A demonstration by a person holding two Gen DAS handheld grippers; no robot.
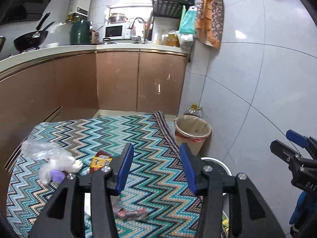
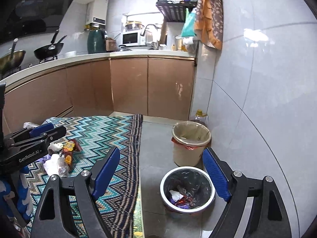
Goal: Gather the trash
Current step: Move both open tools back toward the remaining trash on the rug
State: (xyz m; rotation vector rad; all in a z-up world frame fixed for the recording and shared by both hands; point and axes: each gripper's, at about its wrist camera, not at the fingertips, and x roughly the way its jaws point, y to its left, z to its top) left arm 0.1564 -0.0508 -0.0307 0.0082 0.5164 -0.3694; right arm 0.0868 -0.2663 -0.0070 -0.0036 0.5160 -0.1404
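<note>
Trash lies on a zigzag rug: a clear plastic bag with a purple scrap, an orange snack wrapper, and a red wrapper below my left fingers. My left gripper is open and empty above the rug. My right gripper is open and empty above a white-rimmed bin with a black liner that holds wrappers. The right wrist view also shows the rug trash and the left gripper's fingers.
A beige bin with a red-edged liner stands by the tiled wall, an oil bottle behind it. Brown cabinets and a counter with pans, a microwave and a sink run along the back and left.
</note>
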